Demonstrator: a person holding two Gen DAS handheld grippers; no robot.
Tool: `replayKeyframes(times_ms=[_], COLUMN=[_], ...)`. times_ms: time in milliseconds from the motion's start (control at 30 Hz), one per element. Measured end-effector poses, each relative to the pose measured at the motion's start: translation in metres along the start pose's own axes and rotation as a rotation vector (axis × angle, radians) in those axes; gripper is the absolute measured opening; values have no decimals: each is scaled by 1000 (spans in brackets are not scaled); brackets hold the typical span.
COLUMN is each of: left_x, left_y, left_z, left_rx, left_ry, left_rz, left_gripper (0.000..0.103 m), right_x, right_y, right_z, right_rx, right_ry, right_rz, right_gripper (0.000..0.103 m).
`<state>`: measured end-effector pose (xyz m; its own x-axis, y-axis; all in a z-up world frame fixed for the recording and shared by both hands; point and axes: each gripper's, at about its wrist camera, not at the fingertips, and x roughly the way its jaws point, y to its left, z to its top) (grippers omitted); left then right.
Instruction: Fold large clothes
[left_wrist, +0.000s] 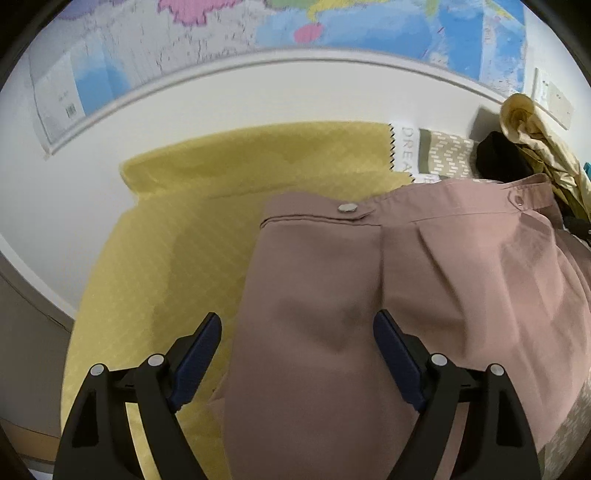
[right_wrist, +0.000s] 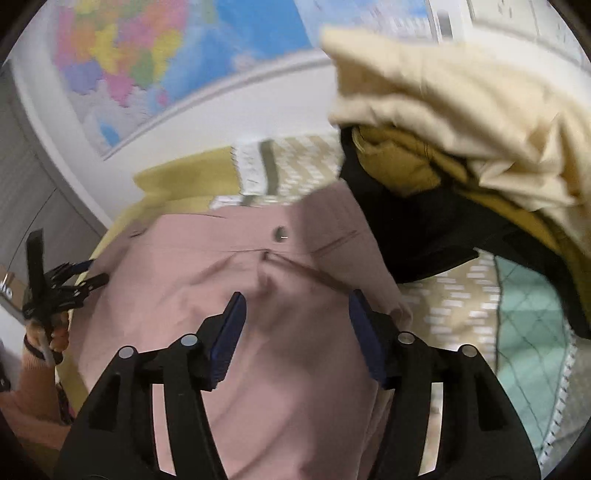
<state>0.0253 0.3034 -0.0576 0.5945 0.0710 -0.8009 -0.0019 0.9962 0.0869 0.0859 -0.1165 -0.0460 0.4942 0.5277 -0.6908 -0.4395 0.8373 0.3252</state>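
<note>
A dusty-pink pair of trousers in smooth woven cloth (left_wrist: 332, 295) lies spread flat over a mustard-yellow quilted cover (left_wrist: 177, 229), waistband turned toward the wall. A flat silver button (left_wrist: 347, 208) sits on the waistband, and a second small metal snap (left_wrist: 519, 200) shows further along it to the right.

The left tongs (left_wrist: 297, 328) hang over the front of the trousers with the blue pads set wide apart; cloth lies beneath the gap, and neither pad presses on it. From the right wrist view the same left tongs (right_wrist: 79, 280) appear at the left edge of the trousers, carried by a hand (right_wrist: 48, 339) in a pink sleeve.

The right tongs (right_wrist: 297, 312) stand over the middle of the trousers, just below the waistband, with the pads moderately apart and nothing pinched between them; that view is blurred, so whether a pad tip brushes the cloth is hard to say.

To the right of the trousers rises a heap of other clothes: a cream garment (right_wrist: 461, 110) on top, an ochre one and a black one (right_wrist: 424, 229) under it. A beige patterned cloth (left_wrist: 448, 155) lies beyond the waistband. A coloured wall map (left_wrist: 221, 44) hangs behind.
</note>
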Motion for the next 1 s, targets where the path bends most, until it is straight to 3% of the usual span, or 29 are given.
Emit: replayKeyframes(times_ms=[233, 400, 533, 567, 700, 833, 933, 1000], left_x=[-20, -28, -16, -12, -24, -58, -77, -83], left_y=[-15, -17, -14, -13, -5, 18, 35, 39], left_z=[-17, -36, -50, -53, -55, -68, -88, -103], left_rx=[27, 18, 3, 1, -59, -159, -241, -273], left_ry=[-16, -10, 14, 18, 12, -20, -18, 4], left_rz=[0, -54, -44, -20, -40, -182, -314, -357], left_gripper=[82, 82, 82, 84, 83, 83, 83, 83], right_x=[-32, -16, 5, 8, 3, -42, -79, -93], right_y=[36, 44, 31, 26, 16, 12, 1, -10], right_z=[-28, -49, -60, -61, -58, -66, -86, -101], right_rx=[-104, -101, -65, -40, 69, 143, 211, 267], right_ry=[-17, 42, 85, 93, 99, 27, -15, -22], right_rz=[29, 50, 12, 21, 69, 172, 162, 151], right_gripper=[64, 64, 52, 52, 53, 72, 79, 79])
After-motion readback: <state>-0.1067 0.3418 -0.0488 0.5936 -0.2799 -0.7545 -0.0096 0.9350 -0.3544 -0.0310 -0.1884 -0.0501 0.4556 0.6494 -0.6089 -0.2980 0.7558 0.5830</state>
